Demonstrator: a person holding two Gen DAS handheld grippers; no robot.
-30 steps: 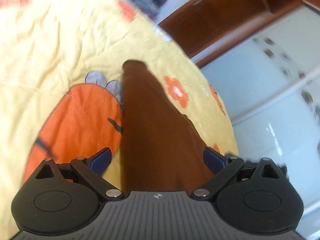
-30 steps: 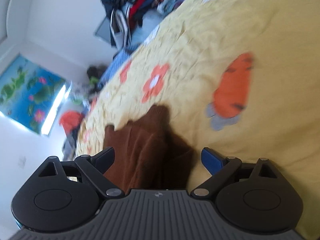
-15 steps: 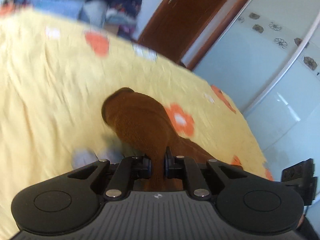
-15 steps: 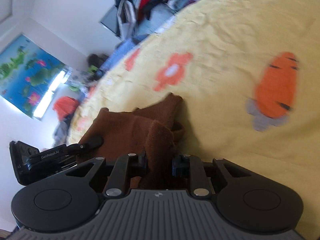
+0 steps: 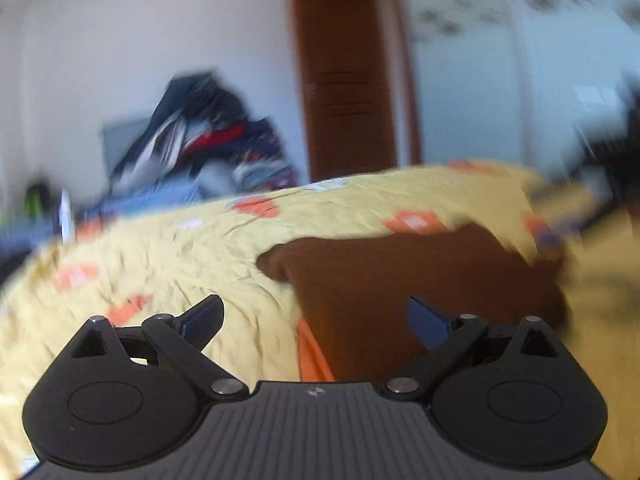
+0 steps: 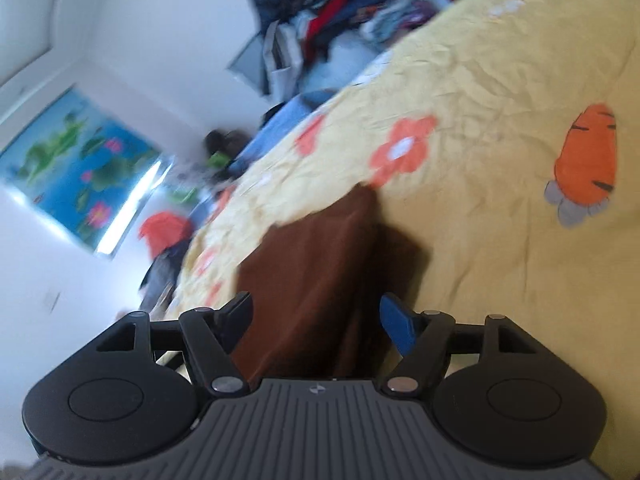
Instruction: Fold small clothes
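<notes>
Brown knit garment (image 5: 400,280) lies flat, lower centre, on my yellow flowered bedspread (image 5: 160,248). Left gripper (image 5: 316,320) and right gripper (image 6: 316,316): jaws spread, holding nothing.

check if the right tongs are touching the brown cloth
Cannot tell. In the right wrist view the right tongs stand open with the brown cloth passing between the fingers; blur hides whether either finger brushes it.

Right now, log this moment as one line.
left hand-held gripper: open | right hand-held gripper: open | brown garment: released, lying on yellow bedspread
</notes>
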